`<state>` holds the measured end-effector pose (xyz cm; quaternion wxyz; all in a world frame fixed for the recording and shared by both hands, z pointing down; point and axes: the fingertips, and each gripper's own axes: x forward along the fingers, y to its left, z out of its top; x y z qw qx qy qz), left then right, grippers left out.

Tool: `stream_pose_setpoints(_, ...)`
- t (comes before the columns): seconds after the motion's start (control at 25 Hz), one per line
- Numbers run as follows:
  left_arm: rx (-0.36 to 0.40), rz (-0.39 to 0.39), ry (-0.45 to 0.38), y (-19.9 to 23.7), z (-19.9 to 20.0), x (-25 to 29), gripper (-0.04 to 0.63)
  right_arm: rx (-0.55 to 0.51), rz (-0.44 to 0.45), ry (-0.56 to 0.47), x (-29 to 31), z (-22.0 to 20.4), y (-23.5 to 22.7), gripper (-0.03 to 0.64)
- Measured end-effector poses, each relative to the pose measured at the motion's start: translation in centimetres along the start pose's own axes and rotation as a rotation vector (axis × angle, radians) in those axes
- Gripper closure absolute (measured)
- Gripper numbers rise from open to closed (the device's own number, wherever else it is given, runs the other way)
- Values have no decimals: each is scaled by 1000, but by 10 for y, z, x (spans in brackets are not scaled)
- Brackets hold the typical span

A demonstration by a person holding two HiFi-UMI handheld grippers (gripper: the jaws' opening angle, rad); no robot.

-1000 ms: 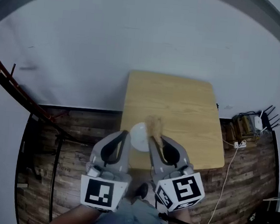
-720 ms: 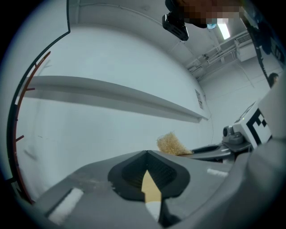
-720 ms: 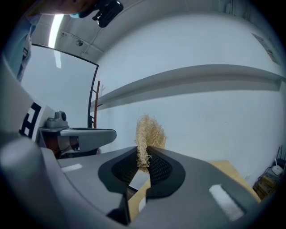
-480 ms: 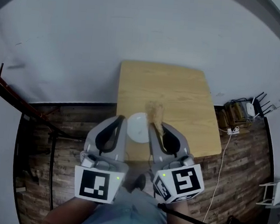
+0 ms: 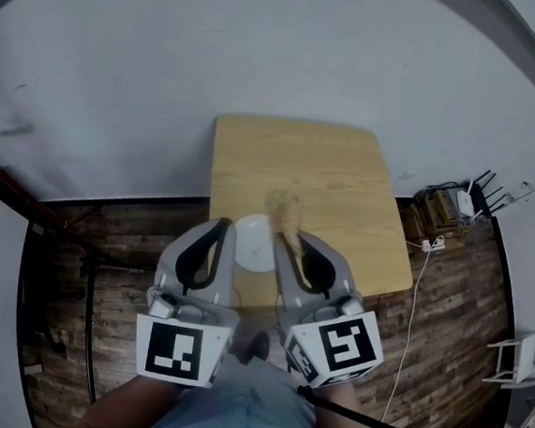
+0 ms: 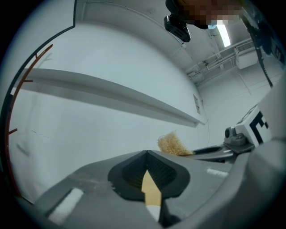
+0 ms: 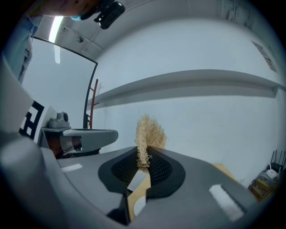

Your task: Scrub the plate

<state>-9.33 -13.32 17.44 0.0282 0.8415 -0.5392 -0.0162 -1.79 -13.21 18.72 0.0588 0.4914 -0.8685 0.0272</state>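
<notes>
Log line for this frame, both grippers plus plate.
left gripper: shut, empty | right gripper: shut on scrubber | plate: on table, near edge | scrubber-plate contact: cannot tell

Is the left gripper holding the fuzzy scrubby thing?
No, the straw-colored scrubber is pinched in the right gripper, while the left gripper is closed with nothing in it.

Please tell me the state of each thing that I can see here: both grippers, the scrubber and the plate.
Left hand-held gripper: jaws together, holding nothing.
Right hand-held gripper: shut on the scrubber.
Scrubber: pinched at one end, the rest sticking out past the jaws.
Plate: flat on the table, near its front edge, not held.
</notes>
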Motion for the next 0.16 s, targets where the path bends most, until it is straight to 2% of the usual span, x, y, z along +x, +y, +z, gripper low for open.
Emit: stream_pose_setpoints(0.16, -11, 3, 5, 2, -3, 3, 575, -5, -2, 3, 3, -1, -3, 571)
